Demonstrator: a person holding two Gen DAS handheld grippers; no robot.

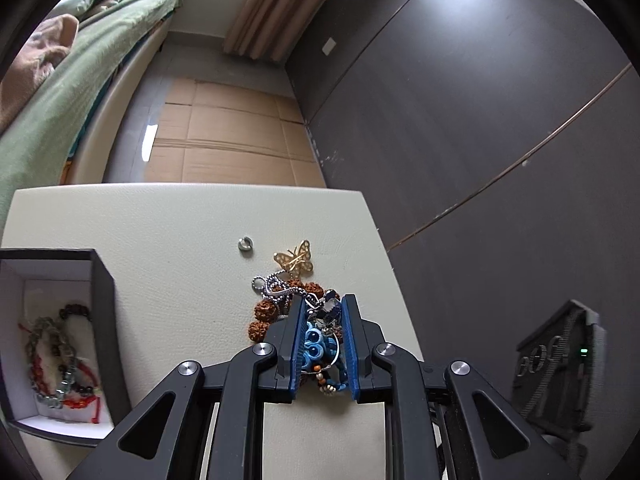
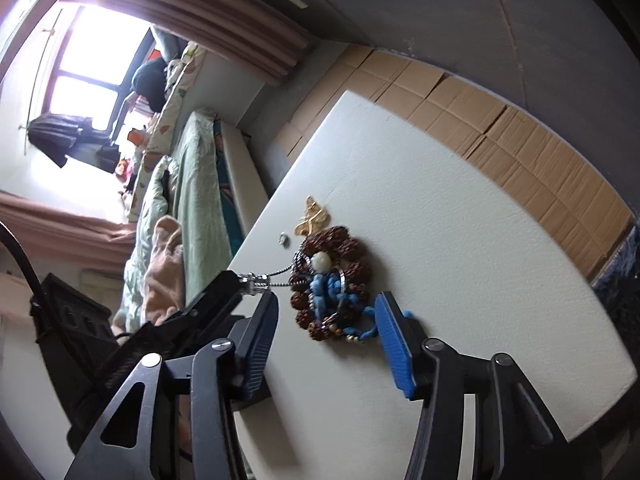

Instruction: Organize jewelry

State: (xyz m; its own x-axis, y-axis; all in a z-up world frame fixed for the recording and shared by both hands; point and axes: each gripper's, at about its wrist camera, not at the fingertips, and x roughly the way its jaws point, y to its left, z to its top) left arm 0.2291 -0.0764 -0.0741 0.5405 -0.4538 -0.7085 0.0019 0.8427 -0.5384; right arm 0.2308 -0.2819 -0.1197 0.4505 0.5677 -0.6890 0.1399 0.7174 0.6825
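White tabletop [image 1: 180, 232] carries our jewelry pile [image 2: 332, 280]; our left gripper [image 1: 323, 312] pinches the silver chain [image 1: 280, 290], our right gripper [image 2: 326, 312] gapes empty.

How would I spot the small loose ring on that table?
Start at the pale table and find the tangled heap of beads and chains near its right edge. Just beyond the heap lies a gold butterfly brooch. The small silver ring sits alone to the brooch's left, touching nothing.
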